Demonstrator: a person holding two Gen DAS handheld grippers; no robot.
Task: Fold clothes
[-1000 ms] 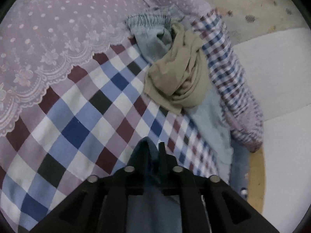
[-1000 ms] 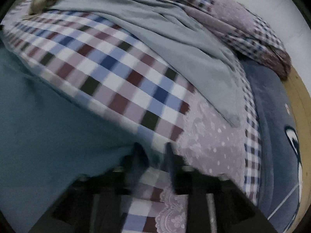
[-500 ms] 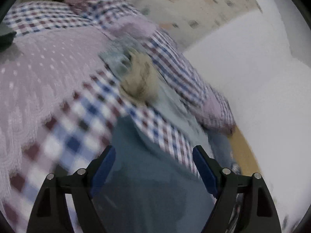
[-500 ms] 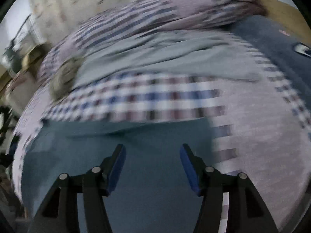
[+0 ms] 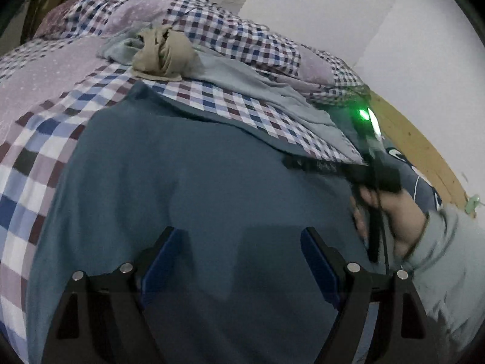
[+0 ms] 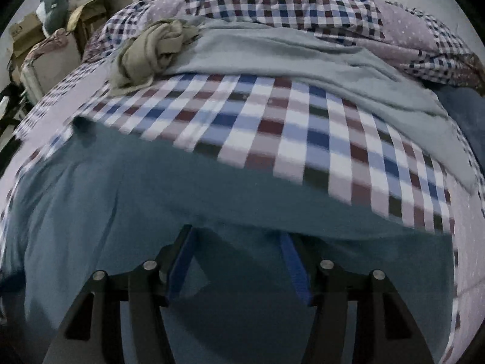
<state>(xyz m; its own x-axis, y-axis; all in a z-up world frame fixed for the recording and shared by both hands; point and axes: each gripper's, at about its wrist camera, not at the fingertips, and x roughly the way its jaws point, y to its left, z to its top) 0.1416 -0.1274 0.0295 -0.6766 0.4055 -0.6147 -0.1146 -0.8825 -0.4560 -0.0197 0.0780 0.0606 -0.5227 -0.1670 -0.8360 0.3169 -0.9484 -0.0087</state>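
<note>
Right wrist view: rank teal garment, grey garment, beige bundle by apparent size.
1. teal garment, fills the lower frame, though it lies nearest the camera.
2. grey garment, a long strip farther back.
3. beige bundle, clearly smallest.

- A spread garment (image 5: pixel 188 200) lies flat on the bed (image 5: pixel 45 139), nearest both cameras.
- Behind it a long garment (image 6: pixel 303 60) stretches across the bed.
- A bundled garment (image 6: pixel 148 51) rests on that garment's left end.
- Bunched bedding (image 6: pixel 288 0) lies farthest back.
</note>
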